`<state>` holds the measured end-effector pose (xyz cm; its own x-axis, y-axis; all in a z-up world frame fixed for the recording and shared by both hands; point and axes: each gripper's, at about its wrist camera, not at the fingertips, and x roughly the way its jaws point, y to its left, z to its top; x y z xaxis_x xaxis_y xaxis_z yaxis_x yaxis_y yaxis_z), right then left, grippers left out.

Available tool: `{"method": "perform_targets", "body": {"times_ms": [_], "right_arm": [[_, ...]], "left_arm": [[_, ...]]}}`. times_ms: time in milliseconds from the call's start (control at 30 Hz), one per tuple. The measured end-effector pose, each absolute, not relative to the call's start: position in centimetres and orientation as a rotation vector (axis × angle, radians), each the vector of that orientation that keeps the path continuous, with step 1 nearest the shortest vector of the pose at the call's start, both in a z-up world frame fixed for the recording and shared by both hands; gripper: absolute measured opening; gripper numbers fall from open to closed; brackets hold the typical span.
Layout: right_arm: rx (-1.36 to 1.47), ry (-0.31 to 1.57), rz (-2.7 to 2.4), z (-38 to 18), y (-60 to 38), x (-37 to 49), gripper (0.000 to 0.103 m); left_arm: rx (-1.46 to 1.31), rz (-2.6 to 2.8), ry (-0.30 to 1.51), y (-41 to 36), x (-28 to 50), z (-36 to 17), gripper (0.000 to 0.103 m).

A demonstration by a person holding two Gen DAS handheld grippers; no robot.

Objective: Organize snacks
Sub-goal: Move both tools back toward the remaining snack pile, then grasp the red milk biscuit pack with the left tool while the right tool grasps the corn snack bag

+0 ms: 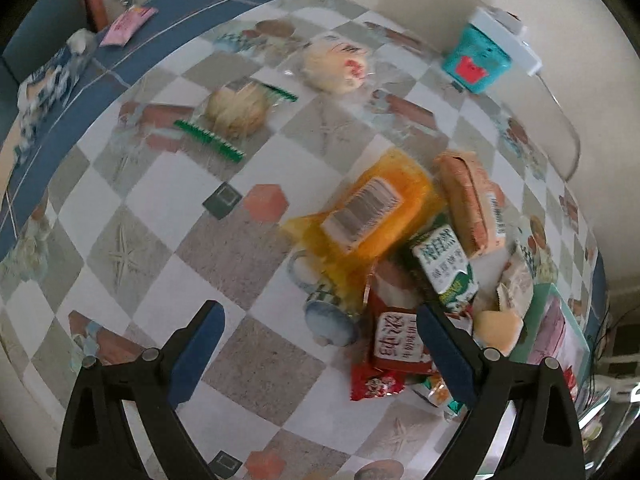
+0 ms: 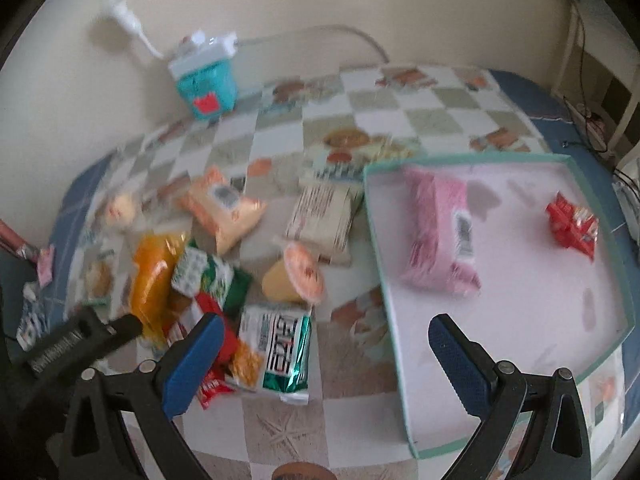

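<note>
Barely begun: only a pink packet [image 2: 440, 236] and a red packet [image 2: 573, 226] lie in the tray [image 2: 624, 280], the snack heap [image 2: 224, 280] waits on the surface [image 2: 340, 412], and both grippers, left [image 1: 320, 356] and right [image 2: 326, 364], have fingers spread, empty.

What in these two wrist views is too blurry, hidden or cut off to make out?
- Right wrist view: print on the green-and-white packet, motion blur.
- Left wrist view: red packet partly hidden by the left gripper finger and snacks on top of it.
- Left wrist view: tray cut off at the frame edge.
</note>
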<state>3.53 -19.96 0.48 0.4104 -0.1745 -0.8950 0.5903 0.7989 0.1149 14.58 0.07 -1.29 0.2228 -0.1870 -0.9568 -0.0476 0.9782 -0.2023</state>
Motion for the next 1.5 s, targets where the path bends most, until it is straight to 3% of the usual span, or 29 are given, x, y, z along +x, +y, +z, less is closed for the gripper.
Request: {"method": "perform_targets", "body": {"times_ms": [767,1000,1333,1500], "right_arm": [[0.162,1.174,-0.482,-2.6,-15.1,6.6,0.103],[0.218,1.165,-0.429,-3.3,-15.0,6.6,0.102],[0.348,1.15,-0.414,-3.8,-17.4,5.7,0.08],[0.381,1.142,-0.407,-3.9,-18.0,5.6,0.075]], "left_arm": [[-0.283,0.001,1.401,1.2,14.8,-3.0,0.097],[-0.253,-0.037,1.416,0.8,14.8,-3.0,0.097],[-0.22,-0.056,1.424,-1.1,15.5,-4.2,0.097],[-0.205,-0.104,1.435,-3.1,15.9,-5.4,0.097]]}}
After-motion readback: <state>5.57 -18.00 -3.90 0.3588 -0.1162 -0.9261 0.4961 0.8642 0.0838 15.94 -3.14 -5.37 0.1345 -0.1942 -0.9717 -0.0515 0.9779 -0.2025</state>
